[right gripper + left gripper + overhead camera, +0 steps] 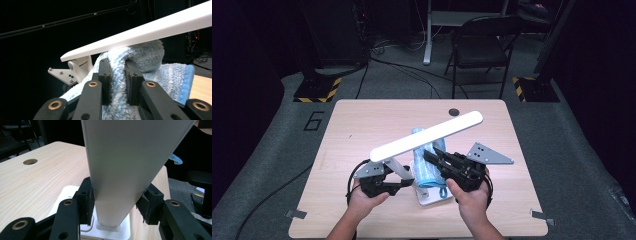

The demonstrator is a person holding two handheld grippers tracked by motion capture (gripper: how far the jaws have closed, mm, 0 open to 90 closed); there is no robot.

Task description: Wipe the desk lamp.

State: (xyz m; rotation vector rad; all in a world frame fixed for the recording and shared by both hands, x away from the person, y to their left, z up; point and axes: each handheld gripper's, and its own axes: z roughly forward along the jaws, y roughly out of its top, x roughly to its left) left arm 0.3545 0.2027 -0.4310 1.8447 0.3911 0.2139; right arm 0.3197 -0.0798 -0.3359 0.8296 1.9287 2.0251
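Lamp head (130,162) being steadied between left gripper (115,203) jaws; blue cloth (150,72) being pinched in right gripper (117,75), pressed under head; wiping stroke along underside judged next.

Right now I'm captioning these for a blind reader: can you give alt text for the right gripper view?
The right gripper's black fingers pinch a fold of fluffy blue cloth, pressed up against the underside of a white lamp head that slants across a dark room.

Lamp base (428,196) — mostly hidden under cloth (426,167), arm.
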